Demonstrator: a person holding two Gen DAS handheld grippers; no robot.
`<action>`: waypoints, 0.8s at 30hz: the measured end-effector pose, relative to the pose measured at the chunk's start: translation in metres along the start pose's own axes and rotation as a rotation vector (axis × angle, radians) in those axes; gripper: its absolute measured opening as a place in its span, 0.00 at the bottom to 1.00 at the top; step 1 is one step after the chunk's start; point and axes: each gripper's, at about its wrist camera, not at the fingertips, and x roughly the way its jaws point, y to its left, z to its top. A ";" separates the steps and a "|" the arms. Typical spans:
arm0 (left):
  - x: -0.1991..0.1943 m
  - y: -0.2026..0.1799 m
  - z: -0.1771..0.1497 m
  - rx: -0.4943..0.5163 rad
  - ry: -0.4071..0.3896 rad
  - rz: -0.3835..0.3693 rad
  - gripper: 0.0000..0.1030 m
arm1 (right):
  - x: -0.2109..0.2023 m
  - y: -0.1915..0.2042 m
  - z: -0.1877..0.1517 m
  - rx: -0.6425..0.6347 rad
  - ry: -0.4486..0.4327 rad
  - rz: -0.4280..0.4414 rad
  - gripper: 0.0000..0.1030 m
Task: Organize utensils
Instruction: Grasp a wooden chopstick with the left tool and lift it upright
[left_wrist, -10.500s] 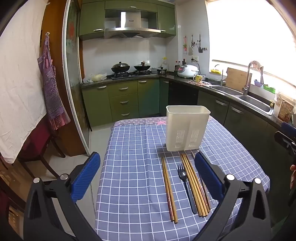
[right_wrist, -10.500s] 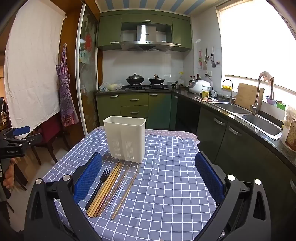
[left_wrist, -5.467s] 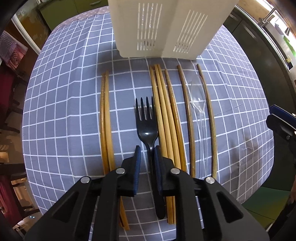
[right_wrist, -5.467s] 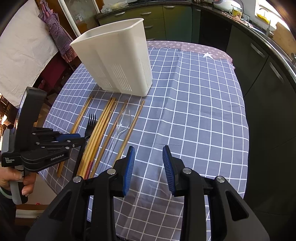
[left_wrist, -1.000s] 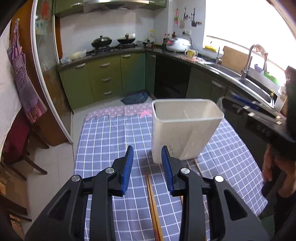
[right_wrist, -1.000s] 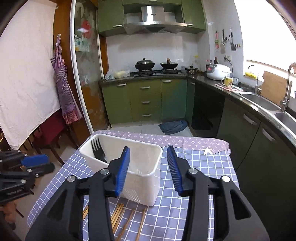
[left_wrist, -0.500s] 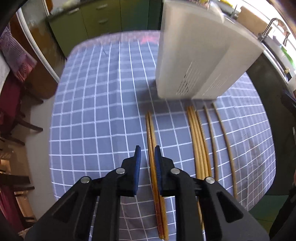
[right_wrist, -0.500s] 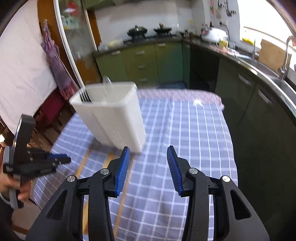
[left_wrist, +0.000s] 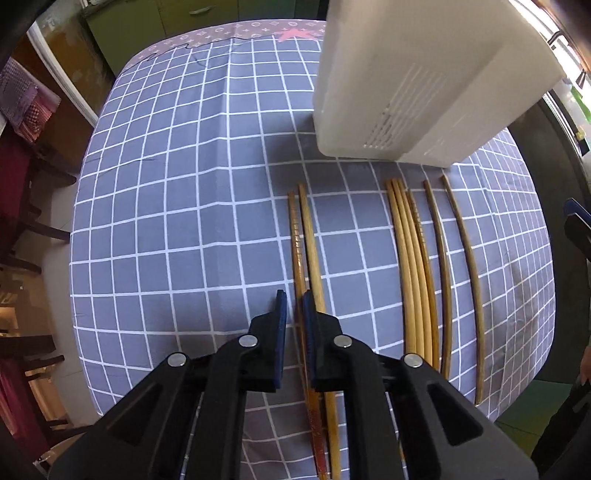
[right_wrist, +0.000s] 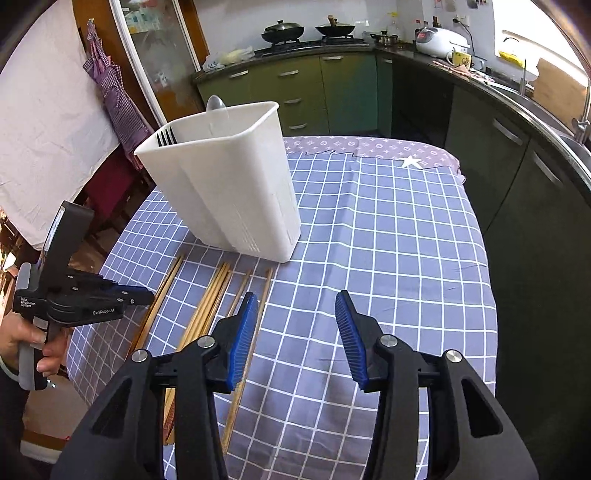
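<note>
My left gripper (left_wrist: 294, 306) points steeply down at the table and is shut on the darker, left stick of a pair of chopsticks (left_wrist: 295, 236). The lighter stick (left_wrist: 309, 236) runs under its right finger. The right wrist view shows that gripper (right_wrist: 146, 294) low over the same pair (right_wrist: 164, 284). More chopsticks (left_wrist: 410, 258) lie to the right in a loose row. Behind them stands the white caddy (right_wrist: 229, 195), which holds a black fork (right_wrist: 167, 137) and a clear spoon (right_wrist: 216, 103). My right gripper (right_wrist: 295, 321) hangs open over bare cloth, with its left pad above the rightmost chopstick (right_wrist: 264, 295).
A blue checked cloth (right_wrist: 388, 240) covers the table, and its edges drop off at left and front. A person's hand (right_wrist: 33, 347) grips the left tool. Green cabinets (right_wrist: 295, 85) and a dark counter ring the room. A dark red chair (left_wrist: 14, 177) stands left of the table.
Both grippers have tipped down from looking across the kitchen and have sunk toward the table. The left jaws have narrowed onto the left chopstick pair. The right jaws are as wide as before.
</note>
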 end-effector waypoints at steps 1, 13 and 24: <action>0.001 -0.001 -0.001 0.008 0.003 0.005 0.09 | 0.001 0.000 0.000 -0.001 0.003 0.000 0.43; 0.013 -0.013 0.003 0.005 0.017 0.009 0.06 | 0.022 0.014 -0.004 -0.054 0.106 -0.009 0.43; -0.064 0.005 -0.011 0.014 -0.254 0.043 0.06 | 0.085 0.027 -0.005 -0.002 0.312 0.073 0.26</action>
